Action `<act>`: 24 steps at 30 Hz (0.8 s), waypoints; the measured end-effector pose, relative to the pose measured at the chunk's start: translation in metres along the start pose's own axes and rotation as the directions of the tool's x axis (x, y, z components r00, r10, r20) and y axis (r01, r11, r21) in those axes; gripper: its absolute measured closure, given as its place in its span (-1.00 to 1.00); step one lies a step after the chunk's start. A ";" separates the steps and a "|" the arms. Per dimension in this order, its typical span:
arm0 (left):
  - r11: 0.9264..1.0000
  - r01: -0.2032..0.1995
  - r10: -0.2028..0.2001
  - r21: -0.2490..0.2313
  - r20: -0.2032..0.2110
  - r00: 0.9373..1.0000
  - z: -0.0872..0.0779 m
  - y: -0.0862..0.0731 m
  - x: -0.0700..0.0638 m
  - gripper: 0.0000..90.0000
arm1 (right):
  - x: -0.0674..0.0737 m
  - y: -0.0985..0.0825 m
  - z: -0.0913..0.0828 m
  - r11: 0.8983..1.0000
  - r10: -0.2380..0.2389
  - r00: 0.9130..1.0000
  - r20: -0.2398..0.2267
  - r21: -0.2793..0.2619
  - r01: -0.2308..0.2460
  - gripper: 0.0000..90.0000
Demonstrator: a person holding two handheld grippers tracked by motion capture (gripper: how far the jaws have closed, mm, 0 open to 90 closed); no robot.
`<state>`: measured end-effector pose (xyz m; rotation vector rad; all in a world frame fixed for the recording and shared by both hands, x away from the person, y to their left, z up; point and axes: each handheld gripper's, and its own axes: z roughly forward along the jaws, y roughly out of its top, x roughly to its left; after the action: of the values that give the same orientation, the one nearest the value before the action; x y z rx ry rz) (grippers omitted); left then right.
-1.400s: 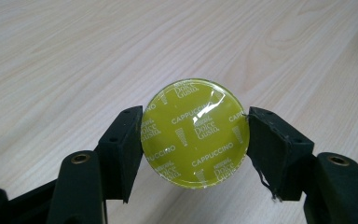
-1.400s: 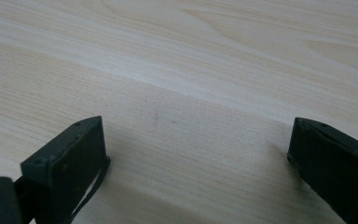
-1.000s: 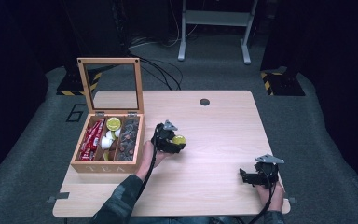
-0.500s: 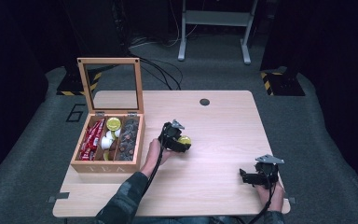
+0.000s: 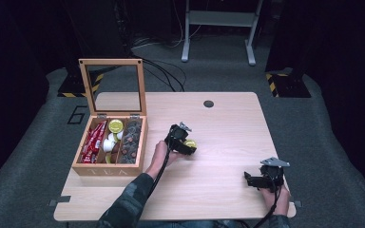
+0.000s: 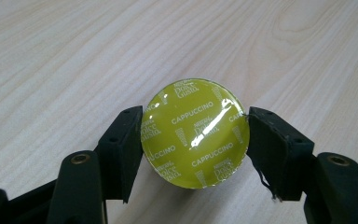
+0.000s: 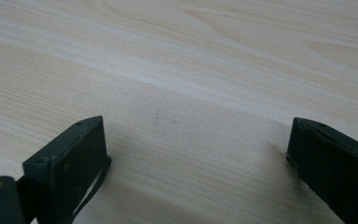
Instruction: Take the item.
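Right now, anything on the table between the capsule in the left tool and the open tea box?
Nothing visible. The left tool is shut on the green capsule, and bare table lies between it and the tea box to its left.

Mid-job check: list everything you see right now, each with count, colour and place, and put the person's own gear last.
Table: one, light wood, centre of the high view.
Tea box: one, wooden, glass lid raised, table's left side.
Red sachets: several, red, box's left compartment.
Pods in box: a few, one yellow-green, some white, middle compartment.
Brown items: many, brown, right compartment; too small to identify.
Cappuccino pod: one, yellow-green foil, between the left gripper's jaws.
Cable port: one, dark, table's far edge.
Left gripper: black, mid-table, shut on the pod.
Right gripper: black, near-right corner, open, nothing between its jaws.
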<state>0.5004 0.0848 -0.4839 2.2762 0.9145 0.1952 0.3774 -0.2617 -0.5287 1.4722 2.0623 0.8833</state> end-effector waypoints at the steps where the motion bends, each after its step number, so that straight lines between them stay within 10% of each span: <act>1: 1.000 0.015 -0.015 -0.005 -0.003 1.000 0.002 0.000 -0.001 -0.16 | 0.000 0.000 0.000 1.000 -0.001 1.000 0.000 -0.002 0.001 -0.90; 24: 1.000 0.024 -0.024 -0.016 0.004 1.000 0.002 0.002 -0.001 -0.46 | 0.000 0.000 0.000 1.000 -0.003 1.000 -0.001 -0.005 0.003 -0.90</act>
<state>0.5010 0.0823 -0.4841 2.2492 0.9349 0.1872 0.3775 -0.2618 -0.5289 1.4659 2.0610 0.8871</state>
